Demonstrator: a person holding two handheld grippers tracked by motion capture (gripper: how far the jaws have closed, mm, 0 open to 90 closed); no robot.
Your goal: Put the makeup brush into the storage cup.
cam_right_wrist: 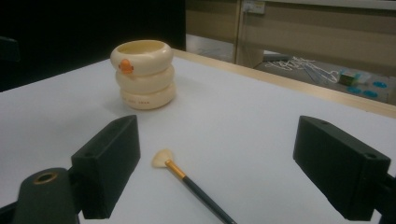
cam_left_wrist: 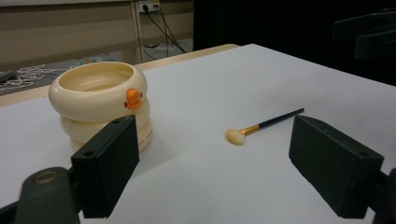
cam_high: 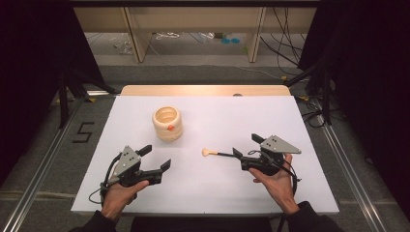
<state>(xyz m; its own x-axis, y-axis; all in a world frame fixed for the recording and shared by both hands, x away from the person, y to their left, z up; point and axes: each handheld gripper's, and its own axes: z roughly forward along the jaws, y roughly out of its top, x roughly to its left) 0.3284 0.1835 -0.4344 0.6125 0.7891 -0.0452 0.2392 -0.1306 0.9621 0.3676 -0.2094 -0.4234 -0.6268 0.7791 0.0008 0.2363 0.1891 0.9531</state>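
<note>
Holding both grippers spread and empty over the white table [cam_high: 300, 193], with the brush still lying loose.

My right gripper [cam_right_wrist: 217, 170] has its jaws wide apart around the brush [cam_right_wrist: 187, 179], gripping nothing; my left gripper [cam_left_wrist: 212, 170] is just as released, aimed toward the cream duck-faced holder [cam_left_wrist: 100, 100]. The brush lies flat between the two grippers, bristles toward the holder and well apart from it. My worry is the thin handle: closing from this low angle, I judge a jaw could nudge it sideways or roll it before contact. If I carry it to the holder, a tilted grip might catch the rim and tip that light-looking stack.
</note>
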